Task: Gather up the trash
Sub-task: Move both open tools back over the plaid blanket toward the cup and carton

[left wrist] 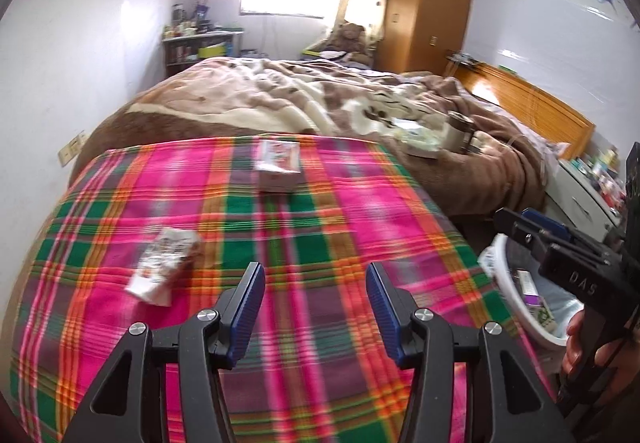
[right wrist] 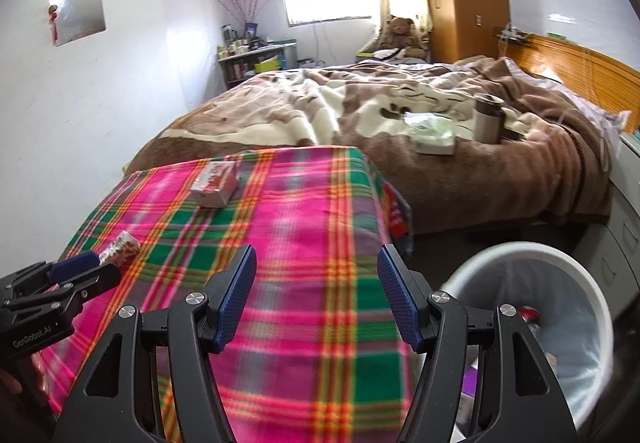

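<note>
Both grippers empty, jaws apart. My left gripper (left wrist: 316, 307) hangs over the plaid blanket (left wrist: 304, 243). The crumpled snack wrapper (left wrist: 164, 267) lies just left of it, long axis slanting away; the small carton (left wrist: 279, 171) sits farther ahead. My right gripper (right wrist: 318, 295) is nearer the white bin (right wrist: 532, 263). Left hand should take the wrapper.

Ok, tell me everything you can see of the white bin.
The bin is a round white tub, plastic by the look, lined with a pale translucent bag. It stands upright on the floor beside the plaid-covered surface, at its right, in front of the bed. It is open-topped, with a few discarded packs inside, one purple; details are blurred. Neither gripper touches it; the right gripper hangs above its rim.
</note>
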The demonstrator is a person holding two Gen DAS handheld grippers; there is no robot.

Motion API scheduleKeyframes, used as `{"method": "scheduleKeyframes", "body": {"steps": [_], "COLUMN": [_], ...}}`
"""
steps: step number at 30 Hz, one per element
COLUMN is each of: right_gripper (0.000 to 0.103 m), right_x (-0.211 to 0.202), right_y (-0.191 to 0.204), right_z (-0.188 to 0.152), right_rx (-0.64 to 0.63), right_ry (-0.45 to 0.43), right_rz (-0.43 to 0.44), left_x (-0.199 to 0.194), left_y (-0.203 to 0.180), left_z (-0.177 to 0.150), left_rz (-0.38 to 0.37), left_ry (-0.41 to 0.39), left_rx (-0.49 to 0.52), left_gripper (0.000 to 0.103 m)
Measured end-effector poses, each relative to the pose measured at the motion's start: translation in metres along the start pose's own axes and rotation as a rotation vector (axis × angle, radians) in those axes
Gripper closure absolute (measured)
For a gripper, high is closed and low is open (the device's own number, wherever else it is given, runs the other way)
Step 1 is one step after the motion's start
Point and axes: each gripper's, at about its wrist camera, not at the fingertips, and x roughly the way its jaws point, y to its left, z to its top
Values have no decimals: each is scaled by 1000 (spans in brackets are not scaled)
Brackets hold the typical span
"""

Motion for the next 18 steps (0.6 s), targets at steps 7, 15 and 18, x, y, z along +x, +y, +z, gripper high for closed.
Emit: {"method": "scheduleKeyframes", "body": {"steps": [7,15,18], "right_gripper": [38,33,33], "right_x": [32,73,85], "right_y": [30,61,68], "right_z": [17,32,36], "right_rx": [-36,-60,-56], "right_ry": [17,54,70], "right_rz": [34,62,82], "left_x": [8,31,39], "left_y": [47,91,102], "left_z": [3,-1,-2], "left_rz": [60,98,111], "left_ry": [11,75,96], "left_rx": [-48,-71,-74], "left_gripper": [46,46,46]}}
